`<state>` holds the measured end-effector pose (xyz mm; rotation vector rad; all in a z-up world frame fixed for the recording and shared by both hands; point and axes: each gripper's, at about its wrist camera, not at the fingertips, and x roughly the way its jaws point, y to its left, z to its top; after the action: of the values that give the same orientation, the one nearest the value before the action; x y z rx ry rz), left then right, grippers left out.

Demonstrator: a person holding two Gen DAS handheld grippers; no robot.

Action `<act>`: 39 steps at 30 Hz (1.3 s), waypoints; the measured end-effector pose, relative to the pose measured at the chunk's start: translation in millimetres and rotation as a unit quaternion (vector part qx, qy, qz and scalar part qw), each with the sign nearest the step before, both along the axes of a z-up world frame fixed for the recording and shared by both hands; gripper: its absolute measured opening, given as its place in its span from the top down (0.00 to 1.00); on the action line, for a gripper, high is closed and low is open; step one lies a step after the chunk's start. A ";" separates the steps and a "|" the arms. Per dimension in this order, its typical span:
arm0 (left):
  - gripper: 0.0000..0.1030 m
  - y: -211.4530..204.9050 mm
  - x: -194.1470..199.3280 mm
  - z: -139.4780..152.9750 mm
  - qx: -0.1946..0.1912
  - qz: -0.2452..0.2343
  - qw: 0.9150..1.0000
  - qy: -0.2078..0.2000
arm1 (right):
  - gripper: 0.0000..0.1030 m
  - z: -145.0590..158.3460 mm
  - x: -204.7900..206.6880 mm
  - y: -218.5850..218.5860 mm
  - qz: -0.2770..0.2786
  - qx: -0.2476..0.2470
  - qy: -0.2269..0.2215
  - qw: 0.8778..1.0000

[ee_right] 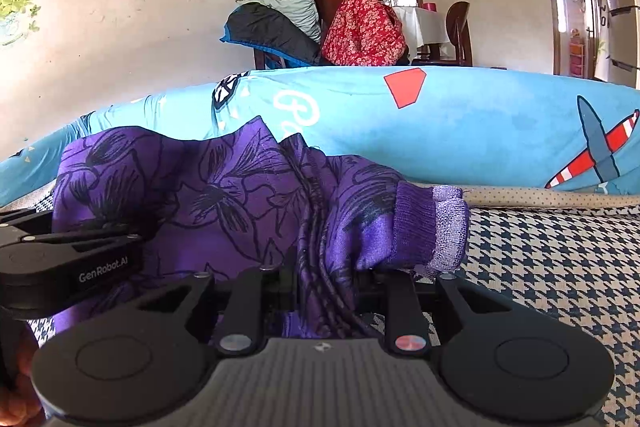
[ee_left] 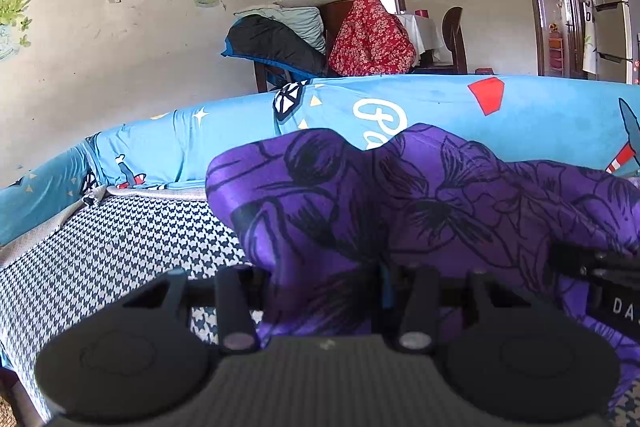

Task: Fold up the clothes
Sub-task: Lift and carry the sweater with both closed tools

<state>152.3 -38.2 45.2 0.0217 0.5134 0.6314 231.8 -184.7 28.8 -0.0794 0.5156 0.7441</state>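
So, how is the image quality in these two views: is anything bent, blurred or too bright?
Left wrist view: fisheye curves the blue cartoon-print quilt into an arc, the corners are dark, and the purple floral garment is shadowed near the left gripper. Right wrist view: the same bending, the sunlit doorway looks overexposed, and the near black gripper body is soft.
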 end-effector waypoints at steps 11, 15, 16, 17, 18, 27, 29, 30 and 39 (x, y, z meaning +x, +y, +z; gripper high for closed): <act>0.58 15.1 -10.9 -0.4 0.001 0.017 1.000 0.000 | 0.78 -1.7 -7.8 19.6 0.013 -0.004 -0.007 1.000; 0.58 20.8 -14.8 -0.6 0.001 0.024 1.000 0.000 | 0.78 -2.3 -9.1 26.1 0.016 -0.004 -0.005 1.000; 0.58 22.2 -15.8 -0.7 0.001 0.025 1.000 0.000 | 0.78 -2.3 -9.5 27.7 0.017 -0.004 -0.005 1.000; 0.58 23.6 -16.8 -0.7 0.001 0.027 1.000 0.000 | 0.78 -2.4 -9.8 29.3 0.018 -0.004 -0.005 1.000; 0.58 25.5 -18.1 -1.0 0.001 0.029 1.000 0.000 | 0.78 -2.6 -10.1 30.8 0.019 -0.004 -0.004 1.000; 0.58 43.1 -29.8 -3.3 0.003 0.044 0.999 0.002 | 0.78 -5.9 -17.0 50.3 0.032 -0.004 -0.003 0.999; 0.58 47.0 -32.5 -3.9 0.004 0.047 0.999 0.003 | 0.78 -6.6 -18.3 55.1 0.034 -0.004 -0.002 0.999; 0.58 48.9 -33.8 -4.1 0.004 0.049 0.999 0.003 | 0.78 -7.0 -18.9 57.7 0.036 -0.004 -0.002 0.999; 0.58 64.5 -42.1 -6.0 0.007 0.063 0.998 0.005 | 0.78 -11.8 -25.6 76.9 0.049 -0.005 -0.002 0.999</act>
<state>110.3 26.3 39.2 0.0046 0.5224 0.7588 206.3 -107.8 17.0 -0.1159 0.5147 0.8372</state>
